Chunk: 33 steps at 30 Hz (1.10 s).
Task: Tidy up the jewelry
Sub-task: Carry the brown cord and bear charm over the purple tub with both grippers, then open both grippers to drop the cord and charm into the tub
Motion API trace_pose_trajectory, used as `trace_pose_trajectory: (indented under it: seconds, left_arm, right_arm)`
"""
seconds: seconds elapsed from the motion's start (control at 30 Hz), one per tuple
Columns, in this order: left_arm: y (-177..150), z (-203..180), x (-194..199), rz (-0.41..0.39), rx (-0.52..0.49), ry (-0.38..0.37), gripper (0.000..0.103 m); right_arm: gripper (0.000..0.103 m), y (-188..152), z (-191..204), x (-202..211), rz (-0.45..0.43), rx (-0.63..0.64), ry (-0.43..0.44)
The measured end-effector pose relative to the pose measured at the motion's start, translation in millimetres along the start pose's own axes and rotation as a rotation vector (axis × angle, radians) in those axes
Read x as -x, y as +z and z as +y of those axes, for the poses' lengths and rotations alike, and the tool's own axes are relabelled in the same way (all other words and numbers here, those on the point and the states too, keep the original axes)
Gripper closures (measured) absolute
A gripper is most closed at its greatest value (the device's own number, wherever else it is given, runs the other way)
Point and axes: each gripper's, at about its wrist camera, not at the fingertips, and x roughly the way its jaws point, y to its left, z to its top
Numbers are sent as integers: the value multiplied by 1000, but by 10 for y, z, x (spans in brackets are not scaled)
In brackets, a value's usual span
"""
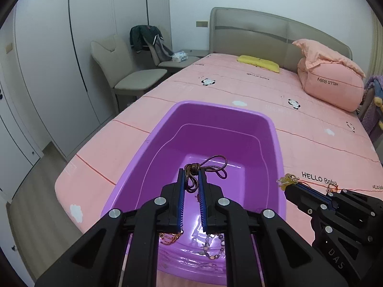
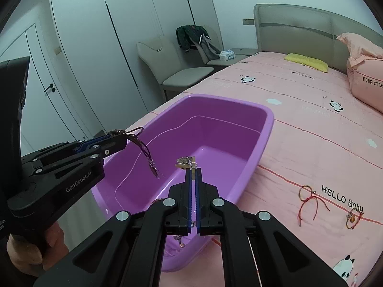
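A purple plastic tub point(image 1: 270, 129) point(image 2: 268, 117) stands on the pink bed. My left gripper point(image 1: 192, 171) point(image 2: 119, 135) is shut on a brown cord necklace point(image 1: 210, 166) point(image 2: 141, 147) and holds it over the tub, its pendant dangling inside. My right gripper point(image 2: 193, 168) point(image 1: 290, 183) is shut on a small yellowish charm piece point(image 2: 184, 162) point(image 1: 286, 180) at the tub's right rim. Beaded and chain pieces point(image 1: 210, 246) lie in the near end of the tub. A red string bracelet point(image 2: 308, 199) and a small ring-like piece point(image 2: 350, 220) lie on the sheet to the right.
The bed sheet point(image 1: 239, 88) stretches away to a headboard point(image 1: 263, 31), with a pink pillow point(image 1: 332, 81) and a yellow cloth point(image 1: 258, 63). Chairs point(image 1: 124, 71) and wardrobe doors point(image 1: 59, 59) stand left of the bed.
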Motion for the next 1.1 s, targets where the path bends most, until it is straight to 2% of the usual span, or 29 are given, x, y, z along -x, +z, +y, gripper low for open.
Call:
trace_pose_trajectory:
  seconds: [0.23,0.47,0.77,0.8,0.83,0.87,0.9,0.93,1.0,1.1]
  left_arm:
    - [-155,219,-367,111,45,36,91]
    - [-213,271,-578,196,59,48,90]
    - [-284,287,-656,238,75,67,85]
    - [-279,281,-662,242,76,71,78]
    - [-280,276,-662,244,76,73,72]
    - [-280,270,-650,243,77,78,58]
    - [-279,267,-632,238,78,84,46]
    - [-277,267,-614,230,77,88,43]
    - [-270,271,-578,225,81,100,28]
    - [-260,303,-543,219,101,108,21]
  right_arm:
    - [101,29,123,-313,84,-5,8]
    - [101,-15,95,-625,193,-21,-4]
    - [100,-28,59,-722,235,-23,-21]
    - [100,-22,46,-721,235,-25,-25]
    - [93,-13,34,-727,234,-28,-34]
    - [86,-7,17,-719,230,-31,-41]
    - [67,-4,7,-714,224,-36,-43]
    - [56,-2,-6,-688,212,-41,-41]
    - [55,-3,-27,-647,201,-38,-51]
    - [51,-1,-51,-611,193,-37,-58]
